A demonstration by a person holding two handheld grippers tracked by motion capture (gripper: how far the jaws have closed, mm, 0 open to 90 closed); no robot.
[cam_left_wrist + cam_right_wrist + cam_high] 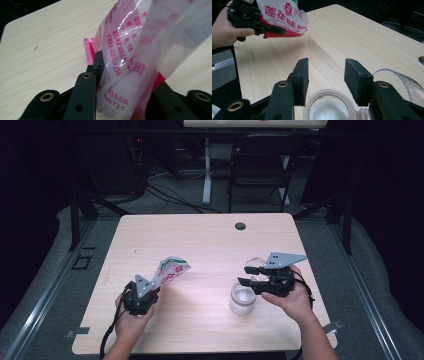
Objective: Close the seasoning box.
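We see the left gripper (150, 292) clamped on a pink-printed plastic bag (170, 269), held up above the near left part of the table (200, 235). The right gripper (248, 274) stands open with nothing between its jaws, just above an open glass jar (242, 298) of white grains at the near right.

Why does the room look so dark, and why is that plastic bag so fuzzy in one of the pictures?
High view: light falls on the table alone, with a bright glare patch near the jar; the surroundings stay near black. Left gripper view: the bag sits too close to the lens, so its upper right blurs, and a white glint streaks it. Right gripper view: the bag's print is sharp; the far table edge softens.
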